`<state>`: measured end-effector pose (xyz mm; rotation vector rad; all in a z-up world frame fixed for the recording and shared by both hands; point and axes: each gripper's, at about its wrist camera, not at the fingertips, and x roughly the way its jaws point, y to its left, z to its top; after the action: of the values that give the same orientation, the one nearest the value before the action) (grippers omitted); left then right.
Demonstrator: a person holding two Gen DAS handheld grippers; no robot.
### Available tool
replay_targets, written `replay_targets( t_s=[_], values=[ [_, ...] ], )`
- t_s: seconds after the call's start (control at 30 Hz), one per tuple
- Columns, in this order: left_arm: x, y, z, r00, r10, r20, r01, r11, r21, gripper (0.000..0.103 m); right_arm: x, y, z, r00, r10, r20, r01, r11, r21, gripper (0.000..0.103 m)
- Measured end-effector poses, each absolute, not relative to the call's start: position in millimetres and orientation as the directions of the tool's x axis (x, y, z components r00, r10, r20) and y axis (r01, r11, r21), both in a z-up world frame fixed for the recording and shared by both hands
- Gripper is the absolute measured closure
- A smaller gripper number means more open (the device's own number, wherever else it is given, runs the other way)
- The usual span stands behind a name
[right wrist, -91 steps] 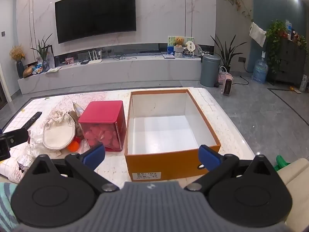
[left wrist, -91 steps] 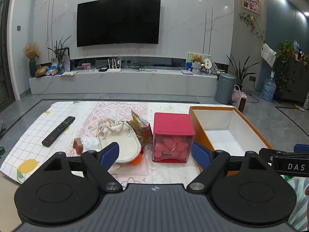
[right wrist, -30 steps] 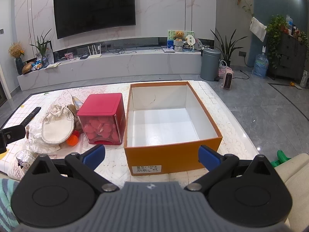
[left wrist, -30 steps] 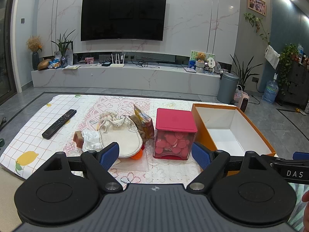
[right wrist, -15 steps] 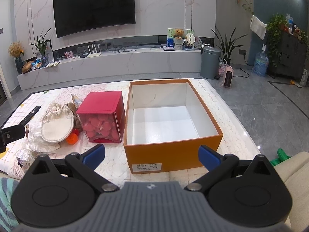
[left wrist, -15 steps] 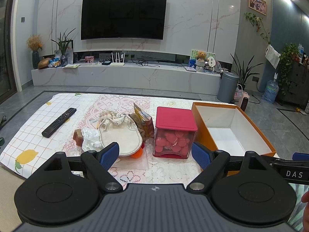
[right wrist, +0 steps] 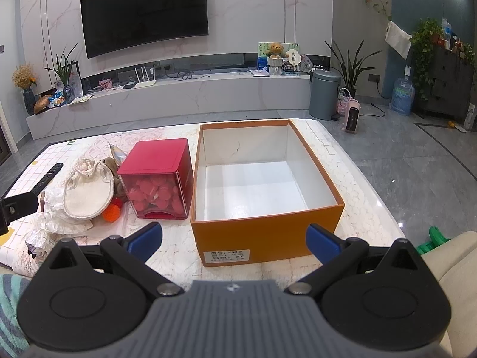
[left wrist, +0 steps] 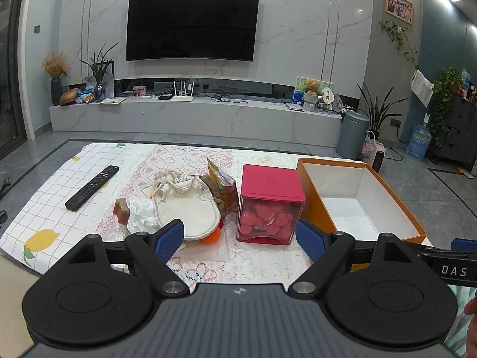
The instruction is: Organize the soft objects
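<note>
White letters "DAS" stand on the right gripper [left wrist: 453,270], just right of the orange box [left wrist: 399,208]. The box's front label [right wrist: 225,255] ends in "37"; the rest is blurred.

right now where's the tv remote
The tv remote lies on the checked cloth at the far left of the table in the left wrist view, apart from the pile of soft things, left of the cream pouch.
</note>
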<state>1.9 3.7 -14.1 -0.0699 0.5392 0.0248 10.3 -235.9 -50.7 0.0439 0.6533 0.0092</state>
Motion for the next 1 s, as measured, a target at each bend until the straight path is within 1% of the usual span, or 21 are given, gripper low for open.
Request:
replay_targets(
  t_s=[0.3, 0.33, 0.37, 0.4, 0.43, 0.5, 0.6, 0.67, 0.73, 0.8, 0.9, 0.97, 1.0],
  values=[
    [1, 6, -20, 0.852, -0.002, -0.523, -0.033, 0.998, -0.058, 0.004, 10, -236, -53, 0.794, 0.029, -0.607, 0.001, 0.999, 0.050, 0.002],
    [0, 7, -21, 0.851, -0.002, -0.525, -0.031, 0.998, -0.053, 0.005, 10, -234, -53, 0.796, 0.036, -0.604, -0.006, 0.999, 0.052, 0.002],
    [0, 9, -21, 0.849, 0.001, -0.528, -0.030, 0.998, -0.047, 0.008, 9, -235, -54, 0.802, 0.045, -0.596, -0.016, 0.998, 0.054, 0.002],
    [0, 11, -22, 0.848, -0.001, -0.529, -0.026, 0.999, -0.043, 0.013, 8, -233, -55, 0.811, 0.056, -0.583, -0.029, 0.998, 0.056, 0.002],
    [-1, 14, -24, 0.847, -0.006, -0.532, -0.021, 0.999, -0.045, 0.015, 7, -232, -56, 0.822, 0.075, -0.564, -0.049, 0.997, 0.061, 0.002],
    [0, 22, -25, 0.842, -0.016, -0.539, -0.022, 0.998, -0.063, 0.016, 7, -228, -58, 0.841, 0.131, -0.525, -0.103, 0.991, 0.082, 0.002],
    [4, 38, -28, 0.833, -0.002, -0.553, -0.053, 0.995, -0.082, 0.016, 13, -216, -61, 0.844, 0.205, -0.496, -0.183, 0.979, 0.093, 0.003],
    [7, 50, -32, 0.824, -0.007, -0.566, -0.056, 0.994, -0.094, 0.020, 19, -203, -64, 0.832, 0.235, -0.503, -0.231, 0.970, 0.071, 0.003],
    [13, 65, -38, 0.810, -0.008, -0.587, -0.071, 0.991, -0.112, 0.027, 26, -188, -67, 0.816, 0.279, -0.506, -0.288, 0.956, 0.061, 0.003],
    [19, 80, -43, 0.795, -0.002, -0.607, -0.095, 0.987, -0.127, 0.029, 35, -173, -71, 0.794, 0.317, -0.518, -0.336, 0.940, 0.061, 0.003],
    [30, 100, -50, 0.776, 0.011, -0.630, -0.113, 0.986, -0.122, 0.030, 51, -149, -80, 0.756, 0.363, -0.544, -0.396, 0.916, 0.061, 0.003],
    [41, 114, -56, 0.757, 0.001, -0.654, -0.125, 0.982, -0.143, 0.032, 65, -131, -87, 0.725, 0.396, -0.564, -0.445, 0.894, 0.055, 0.006],
    [46, 121, -59, 0.748, -0.010, -0.664, -0.130, 0.978, -0.161, 0.032, 71, -122, -92, 0.707, 0.409, -0.577, -0.468, 0.882, 0.052, 0.011]
  ],
)
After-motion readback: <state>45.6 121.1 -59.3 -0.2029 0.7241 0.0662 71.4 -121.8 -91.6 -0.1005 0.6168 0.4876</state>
